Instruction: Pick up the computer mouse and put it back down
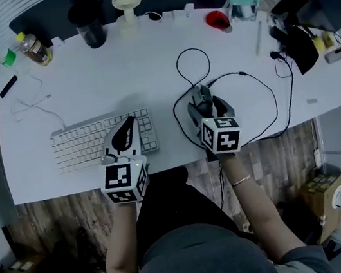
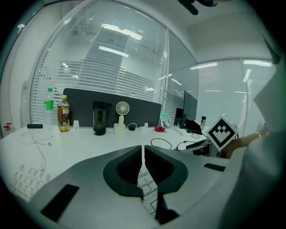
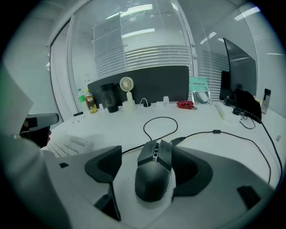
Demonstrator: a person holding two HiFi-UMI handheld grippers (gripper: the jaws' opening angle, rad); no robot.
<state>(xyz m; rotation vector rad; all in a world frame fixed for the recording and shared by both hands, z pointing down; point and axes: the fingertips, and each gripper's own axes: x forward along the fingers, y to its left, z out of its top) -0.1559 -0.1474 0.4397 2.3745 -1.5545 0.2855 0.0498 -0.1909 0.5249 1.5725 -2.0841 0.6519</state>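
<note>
Found computer mouse (image 3: 153, 181) lying on worktop (image 1: 114, 77), right of keyboard (image 1: 80, 145). Judged light, rigid, smooth-shelled, with cable (image 3: 161, 120) likely to drag; best pinched across its flanks. Saw right tool (image 3: 151, 166) angled down, jaws wide, straddling the mouse without clamping. Saw left tool (image 2: 143, 165) closed on nothing, poised above keyboard.

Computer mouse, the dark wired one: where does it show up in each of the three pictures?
Head view: dark wired computer mouse, right of the white keyboard.
Left gripper view: cannot be made out.
Right gripper view: bottom centre, between open jaws.
Shared landmark: small white desk fan.
</note>
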